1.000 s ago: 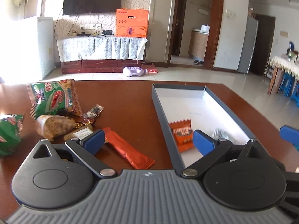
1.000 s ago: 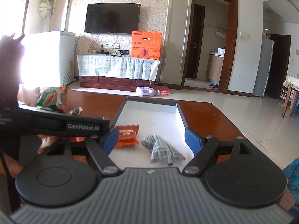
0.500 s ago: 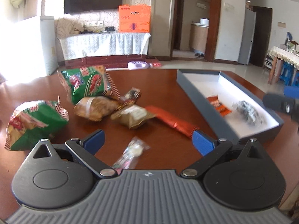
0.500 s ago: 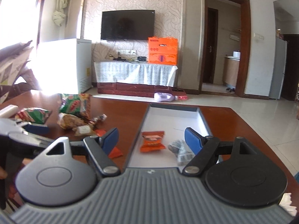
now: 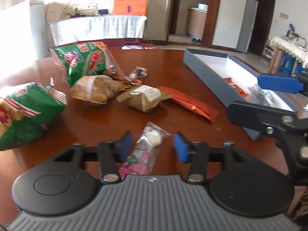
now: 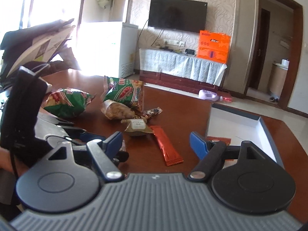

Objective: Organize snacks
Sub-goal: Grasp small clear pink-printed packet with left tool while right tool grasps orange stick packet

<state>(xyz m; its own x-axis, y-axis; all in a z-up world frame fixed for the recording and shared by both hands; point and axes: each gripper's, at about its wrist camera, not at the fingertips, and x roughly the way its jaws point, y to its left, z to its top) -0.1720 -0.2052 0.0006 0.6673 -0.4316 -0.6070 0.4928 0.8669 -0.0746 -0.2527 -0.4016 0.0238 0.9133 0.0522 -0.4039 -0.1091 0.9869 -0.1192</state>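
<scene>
A small clear-and-pink candy packet (image 5: 146,150) lies on the brown table between the jaws of my left gripper (image 5: 153,147). The jaws are closing, and a gap still shows on each side of the packet. My right gripper (image 6: 156,141) is open with nothing between its fingers, and it points at the orange-red stick packet (image 6: 166,144). Its blue finger (image 5: 279,83) shows over the grey box (image 5: 207,77) in the left wrist view. The box holds an orange packet (image 5: 233,85) and a silvery packet (image 5: 259,92).
Further back lie two green bags (image 5: 84,61) (image 5: 25,111), a tan packet (image 5: 94,92), a brown packet (image 5: 144,98) and a small dark wrapper (image 5: 139,73). The box's rim (image 6: 236,113) is on the right. A dark bag and papers (image 6: 34,44) stand at the table's left.
My left gripper has come down over the candy packet and its jaws have narrowed around it. The right gripper has swung left from the box toward the snack pile.
</scene>
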